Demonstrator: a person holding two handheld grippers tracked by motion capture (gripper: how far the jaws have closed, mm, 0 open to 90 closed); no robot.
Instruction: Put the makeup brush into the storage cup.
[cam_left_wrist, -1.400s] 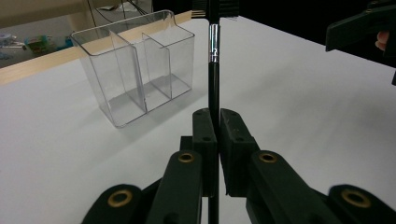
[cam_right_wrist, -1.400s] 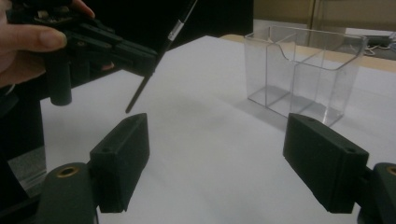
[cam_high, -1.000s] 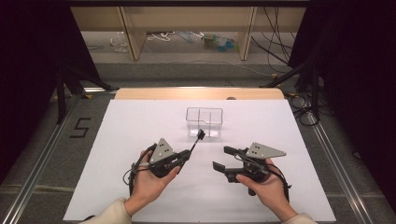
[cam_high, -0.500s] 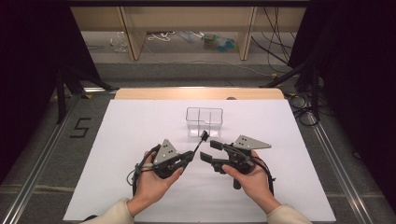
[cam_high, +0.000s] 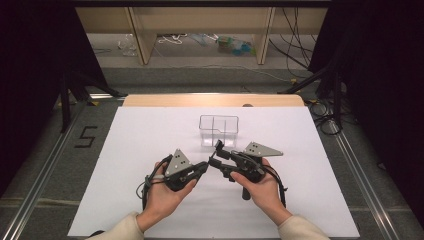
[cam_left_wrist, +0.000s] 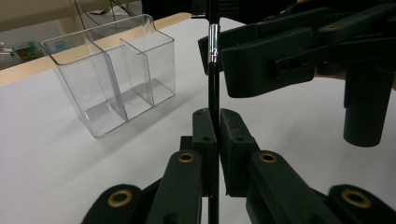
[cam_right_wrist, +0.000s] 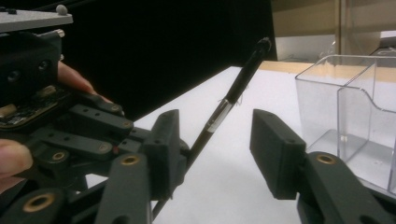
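White table (cam_high: 150, 145), clear two-compartment box (cam_high: 218, 129), both compartments bare.

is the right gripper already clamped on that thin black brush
No: in the right gripper view the right gripper has its jaws standing wide apart with the black brush between them, touching neither pad, while the left gripper pinches its handle.

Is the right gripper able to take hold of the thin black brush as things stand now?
Probably yes. The right gripper is open, and the thin black brush, held upright by the shut left gripper, stands between its jaws. Nothing blocks the gap; the clear divided box stands apart, farther back on the table.
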